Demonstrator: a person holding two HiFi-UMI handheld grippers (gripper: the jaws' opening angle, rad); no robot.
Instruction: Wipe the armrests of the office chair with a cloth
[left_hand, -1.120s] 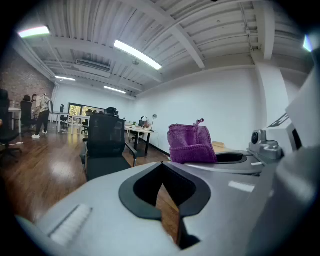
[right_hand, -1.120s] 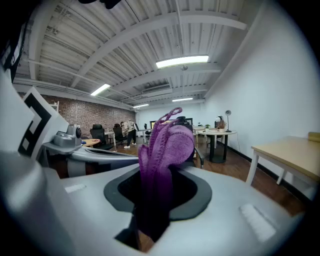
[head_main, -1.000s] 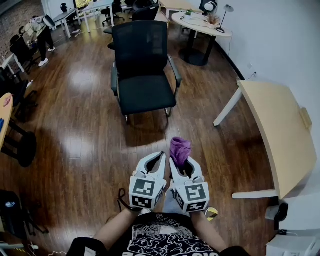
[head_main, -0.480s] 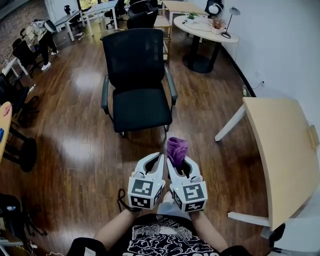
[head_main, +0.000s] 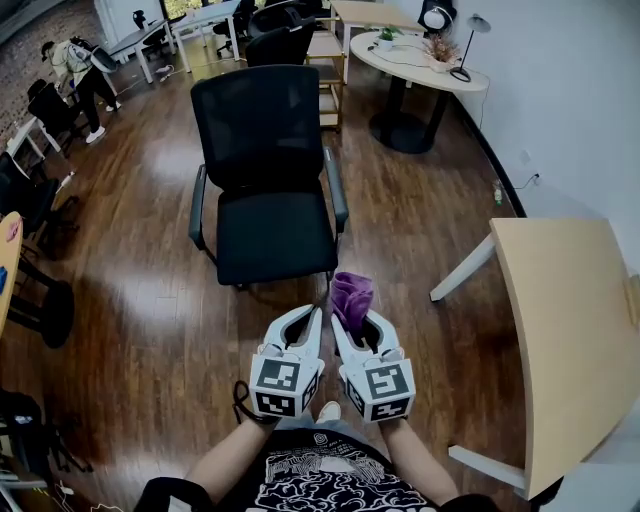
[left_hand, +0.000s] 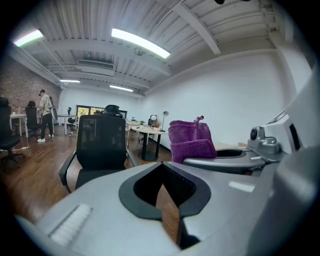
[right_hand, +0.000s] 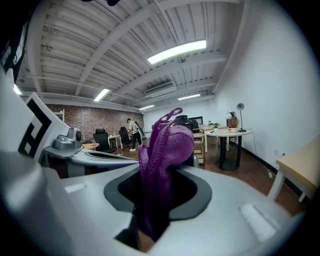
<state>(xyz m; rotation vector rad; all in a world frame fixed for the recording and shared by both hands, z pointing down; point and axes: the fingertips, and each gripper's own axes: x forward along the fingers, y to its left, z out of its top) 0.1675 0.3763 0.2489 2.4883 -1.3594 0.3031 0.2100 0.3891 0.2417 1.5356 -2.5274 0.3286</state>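
A black mesh-back office chair (head_main: 268, 160) stands on the wooden floor ahead of me, with its left armrest (head_main: 197, 205) and right armrest (head_main: 336, 188) both bare. My two grippers are held side by side low in the head view, well short of the seat. The right gripper (head_main: 349, 322) is shut on a bunched purple cloth (head_main: 352, 297) that sticks up past its jaws; it fills the right gripper view as the cloth (right_hand: 162, 165). The left gripper (head_main: 313, 322) is shut with nothing in it. In the left gripper view the chair (left_hand: 99, 144) faces me beside the cloth (left_hand: 190, 138).
A light wooden table (head_main: 572, 330) stands close on my right, its white leg (head_main: 462, 268) angled toward the chair. A round white table (head_main: 424, 58) with a lamp sits at the back right. More desks, dark chairs and a person (head_main: 78, 62) are at the far left.
I have come closer to the chair: it is larger and sits further left and lower in the head view. Both grippers keep the same pose, cloth still held.
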